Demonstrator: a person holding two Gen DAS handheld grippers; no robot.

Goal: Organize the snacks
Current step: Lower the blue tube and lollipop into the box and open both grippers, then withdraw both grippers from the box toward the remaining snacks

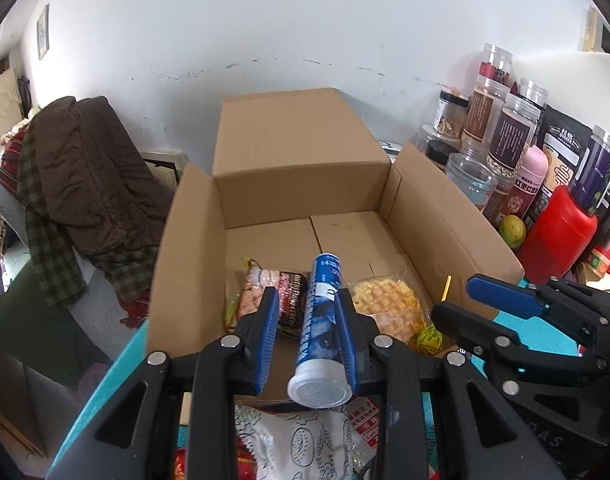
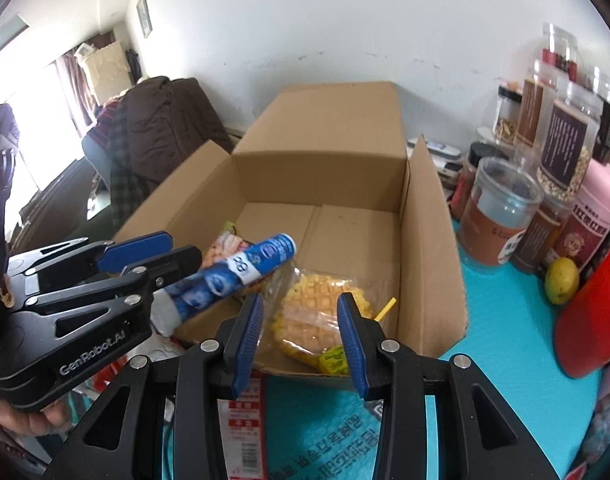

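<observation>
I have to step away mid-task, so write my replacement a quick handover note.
Left gripper: shut on the blue tube, held over the cardboard box.
Right gripper: open, holding nothing.
Done: waffle pack and a red snack packet lie in the box.
Left: put the tube in; box the white packet and others near you.

We see a plain brown cardboard box (image 1: 445,216) on a turquoise bench (image 2: 505,320). The tube (image 1: 319,320) is blue with white print and has a pale grey cap. In the box, the waffle pack (image 2: 309,312) is clear and shows a yellow-orange grid pattern, and the snack packet (image 1: 273,300) is pink and dark red. Both grippers are black with blue pads on the jaws. Beside the box we see a red bottle (image 1: 557,236), a pink canister (image 2: 593,208) and a yellow-green fruit (image 2: 561,274). The coat (image 1: 89,160) is dark brown over a green checked cloth (image 1: 49,248).
</observation>
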